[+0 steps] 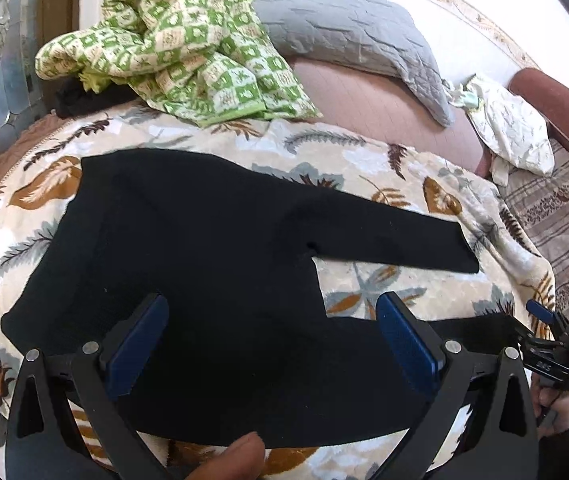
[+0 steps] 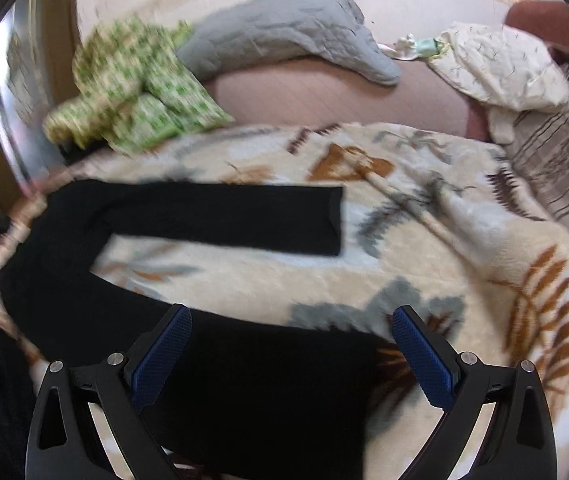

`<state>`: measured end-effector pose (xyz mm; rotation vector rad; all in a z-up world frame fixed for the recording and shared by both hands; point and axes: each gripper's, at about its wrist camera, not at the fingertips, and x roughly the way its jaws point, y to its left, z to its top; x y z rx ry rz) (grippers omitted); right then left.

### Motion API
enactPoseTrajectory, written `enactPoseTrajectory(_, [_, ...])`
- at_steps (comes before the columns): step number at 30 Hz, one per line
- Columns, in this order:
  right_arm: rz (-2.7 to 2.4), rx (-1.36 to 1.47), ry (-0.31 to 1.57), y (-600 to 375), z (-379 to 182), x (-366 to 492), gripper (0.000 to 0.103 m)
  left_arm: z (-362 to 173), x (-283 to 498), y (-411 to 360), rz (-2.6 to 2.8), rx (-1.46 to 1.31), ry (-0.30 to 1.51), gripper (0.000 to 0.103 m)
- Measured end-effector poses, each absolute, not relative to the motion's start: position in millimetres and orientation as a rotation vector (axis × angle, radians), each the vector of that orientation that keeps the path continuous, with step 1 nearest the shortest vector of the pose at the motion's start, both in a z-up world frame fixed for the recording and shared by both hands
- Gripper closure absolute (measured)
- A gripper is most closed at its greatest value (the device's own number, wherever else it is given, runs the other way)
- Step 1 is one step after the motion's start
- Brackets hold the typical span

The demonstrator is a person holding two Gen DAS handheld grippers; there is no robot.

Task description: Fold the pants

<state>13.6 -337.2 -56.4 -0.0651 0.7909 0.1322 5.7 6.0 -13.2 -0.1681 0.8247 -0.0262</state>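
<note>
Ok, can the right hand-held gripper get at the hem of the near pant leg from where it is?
Probably yes. The right hand-held gripper is open over the near leg of the black pants, and nothing lies on the leaf-print blanket between it and the hem. The frame is blurred, so contact is unclear.

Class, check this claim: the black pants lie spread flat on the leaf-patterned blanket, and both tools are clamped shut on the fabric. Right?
Not quite. The pants do lie flat on the blanket, but both wrist views show the left tool and right tool open, gripping nothing.
</note>
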Motion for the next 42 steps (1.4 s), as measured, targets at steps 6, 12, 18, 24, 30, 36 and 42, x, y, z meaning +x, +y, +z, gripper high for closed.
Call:
enactPoseTrajectory(6, [0.056,-0.099,0.808,-343,-61,19,0.002,-20,11,12,-0.077,-0.247,0.847,0.0])
enactPoseTrajectory(12, [-0.051,-0.098,0.815,-360,-62,22,0.002,-25,15,28,-0.092,-0.376,0.853,0.0])
enactPoseTrajectory(18, [-0.136,-0.063,0.837,-379,-64,25,0.002,-27,16,33,-0.092,-0.418,0.861,0.0])
enactPoseTrajectory(24, [-0.158,-0.054,0.841,-384,-64,25,0.002,-24,15,28,-0.101,-0.376,0.856,0.0])
enactPoseTrajectory(30, [-0.166,-0.067,0.841,-382,-65,26,0.002,-23,14,28,-0.108,-0.362,0.846,0.0])
enactPoseTrajectory(36, [-0.177,-0.071,0.851,-383,-68,27,0.003,-20,13,23,-0.116,-0.33,0.833,0.0])
enactPoseTrajectory(42, [-0.185,-0.076,0.851,-383,-68,27,0.003,-19,12,23,-0.118,-0.33,0.828,0.0])
